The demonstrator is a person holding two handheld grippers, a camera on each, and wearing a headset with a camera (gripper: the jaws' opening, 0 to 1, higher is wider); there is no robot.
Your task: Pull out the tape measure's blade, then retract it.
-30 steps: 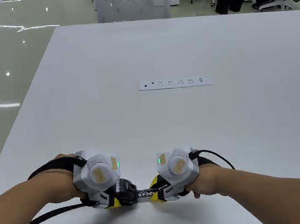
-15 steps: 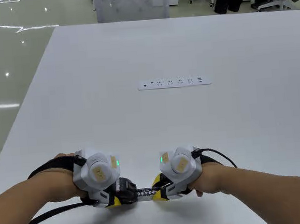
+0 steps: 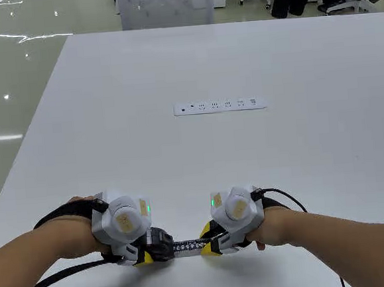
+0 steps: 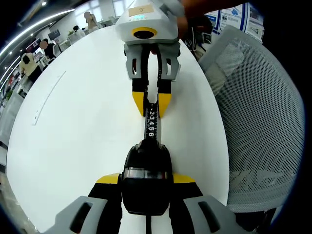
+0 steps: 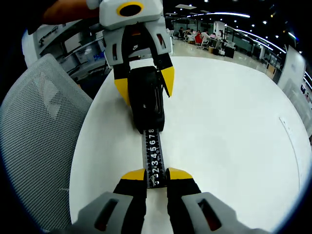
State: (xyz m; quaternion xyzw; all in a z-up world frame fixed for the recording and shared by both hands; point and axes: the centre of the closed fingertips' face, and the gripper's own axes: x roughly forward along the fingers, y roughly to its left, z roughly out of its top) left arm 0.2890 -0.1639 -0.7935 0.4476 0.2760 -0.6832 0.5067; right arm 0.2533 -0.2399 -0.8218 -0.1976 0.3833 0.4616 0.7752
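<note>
The tape measure (image 4: 147, 165) is a black case lying low over the near edge of the white surface (image 3: 247, 166), directly in front of you. Your left tongs (image 4: 146, 179) are clenched on this case, one yellow-tipped jaw on each side, with the case mouth facing your right hand. A short length of blade (image 5: 152, 151) is drawn out of the mouth and runs straight across to your right tongs (image 5: 156, 174), printed face up, with black numerals legible along it. Your right tongs are closed on the tip of the blade, the two yellow jaw ends pinching it from either side. In the head view the two tongs face each other, close together, with the exposed blade spanning the gap between them just above the surface. A black strap (image 3: 64, 212) crosses the back of your left hand, and a black cable (image 3: 283, 199) loops from the right tongs back along your forearm. Farther out, near the middle of the surface and well apart from the tongs, a white power strip (image 3: 220, 106) lies flat. In the left gripper view, a grey mesh chair (image 4: 253, 126) stands just beside the near edge of the surface.
</note>
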